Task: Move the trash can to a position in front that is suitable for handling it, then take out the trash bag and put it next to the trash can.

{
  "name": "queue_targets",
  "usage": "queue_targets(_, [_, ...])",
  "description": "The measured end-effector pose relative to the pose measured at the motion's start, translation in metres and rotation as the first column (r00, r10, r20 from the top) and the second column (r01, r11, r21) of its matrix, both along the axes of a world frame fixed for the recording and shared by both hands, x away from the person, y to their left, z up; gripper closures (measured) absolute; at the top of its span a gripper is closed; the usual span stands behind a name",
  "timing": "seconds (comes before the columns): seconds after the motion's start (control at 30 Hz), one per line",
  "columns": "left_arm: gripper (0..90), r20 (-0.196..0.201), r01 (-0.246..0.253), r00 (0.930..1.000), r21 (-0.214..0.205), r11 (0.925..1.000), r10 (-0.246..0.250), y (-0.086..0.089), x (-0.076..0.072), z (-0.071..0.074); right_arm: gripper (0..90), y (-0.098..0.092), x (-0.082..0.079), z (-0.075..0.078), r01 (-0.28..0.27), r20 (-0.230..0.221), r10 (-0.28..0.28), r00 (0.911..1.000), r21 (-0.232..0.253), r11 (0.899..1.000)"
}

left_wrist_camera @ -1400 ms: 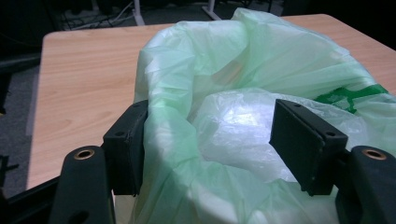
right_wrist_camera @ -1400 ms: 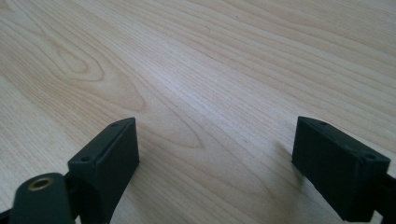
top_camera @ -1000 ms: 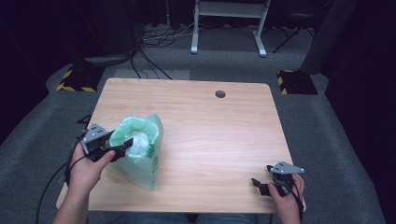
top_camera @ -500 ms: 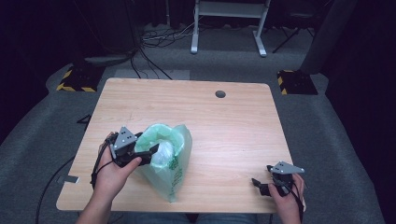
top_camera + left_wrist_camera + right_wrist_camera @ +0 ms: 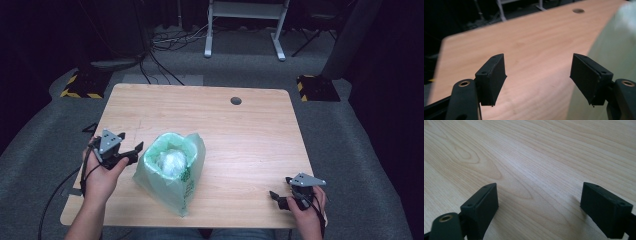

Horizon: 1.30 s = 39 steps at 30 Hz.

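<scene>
The wooden table (image 5: 240,130) carries a green plastic bag (image 5: 172,175), mouth up, with a white bundle (image 5: 171,161) inside, near its front-left edge. My left gripper (image 5: 134,151) sits just beside the bag, jaws apart and empty. My right gripper (image 5: 278,198) rests at the front-right corner, jaws likewise spread over bare wood.

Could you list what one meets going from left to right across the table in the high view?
Left gripper → green plastic bag with a white bundle inside → cable hole in the table → right gripper.
</scene>
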State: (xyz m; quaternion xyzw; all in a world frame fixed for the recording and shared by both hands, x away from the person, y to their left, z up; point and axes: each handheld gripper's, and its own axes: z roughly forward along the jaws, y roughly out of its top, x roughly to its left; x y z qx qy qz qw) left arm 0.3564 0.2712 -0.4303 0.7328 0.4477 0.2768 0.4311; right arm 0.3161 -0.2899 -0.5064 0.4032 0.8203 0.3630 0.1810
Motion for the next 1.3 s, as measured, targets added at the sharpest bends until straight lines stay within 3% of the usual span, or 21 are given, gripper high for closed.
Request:
queue_targets(0.13, [30.0,-0.036,0.081,0.9960,-0.040,0.9959,-0.082,-0.012,-0.004,-0.015,14.8,0.000,0.000,0.000,0.000,-0.001,0.000,1.0000,0.001,1.000])
queue_targets(0.17, [34.9,-0.040,0.095,0.9945,-0.027,0.9951,-0.096,-0.014,-0.007,-0.019,14.8,0.000,0.000,0.000,0.000,-0.001,0.000,1.0000,0.001,1.000])
queue_targets(0.23, [30.7,-0.043,0.102,0.9938,-0.005,0.9947,-0.103,-0.017,-0.011,-0.024,14.8,0.000,0.000,0.000,0.000,0.000,0.000,1.0000,0.000,1.000])
queue_targets(0.4, [31.0,-0.056,0.134,0.9893,-0.021,0.9908,-0.135,-0.029,-0.022,-0.029,14.8,0.000,0.000,0.000,0.000,0.000,0.000,1.0000,0.001,1.000])
queue_targets(0.63, [31.9,-0.054,0.188,0.9806,-0.021,0.9820,-0.188,-0.057,-0.018,-0.034,14.8,0.000,0.000,0.000,0.001,-0.001,-0.001,1.0000,0.000,1.000])
queue_targets(0.83, [31.9,-0.062,0.263,0.9625,-0.022,0.9645,-0.264,-0.093,-0.020,-0.035,14.8,0.000,0.001,0.000,-0.002,-0.001,0.002,1.0000,0.001,1.000])
queue_targets(0.93, [31.4,-0.072,0.296,0.9524,-0.013,0.9551,-0.296,-0.103,-0.024,-0.036,14.7,0.000,0.001,0.000,-0.005,-0.002,0.005,1.0000,0.001,1.000])
queue_targets(1.07, [30.1,-0.092,0.317,0.9444,-0.005,0.9485,-0.316,-0.107,-0.029,-0.037,14.7,0.000,0.001,0.000,-0.005,-0.001,0.005,1.0000,0.000,1.000])
queue_targets(1.1, [29.2,-0.098,0.313,0.9445,-0.024,0.9495,-0.314,-0.107,-0.030,-0.038,14.7,0.000,0.001,0.000,-0.005,-0.001,0.005,1.0000,0.000,1.000])
queue_targets(1.17, [27.8,-0.095,0.312,0.9452,-0.021,0.9500,-0.312,-0.105,-0.033,-0.037,14.8,0.000,0.001,0.000,-0.005,-0.002,0.005,1.0000,0.000,1.000])
queue_targets(1.27, [25.4,-0.089,0.296,0.9521,0.026,0.9549,-0.292,-0.097,-0.040,-0.033,15.7,0.000,0.001,0.000,-0.007,0.001,0.007,1.0000,-0.002,1.000])
queue_targets(1.3, [24.9,-0.098,0.293,0.9521,0.022,0.9558,-0.290,-0.094,-0.043,-0.034,16.1,0.000,0.000,0.000,-0.006,-0.002,0.006,1.0000,0.003,1.000])
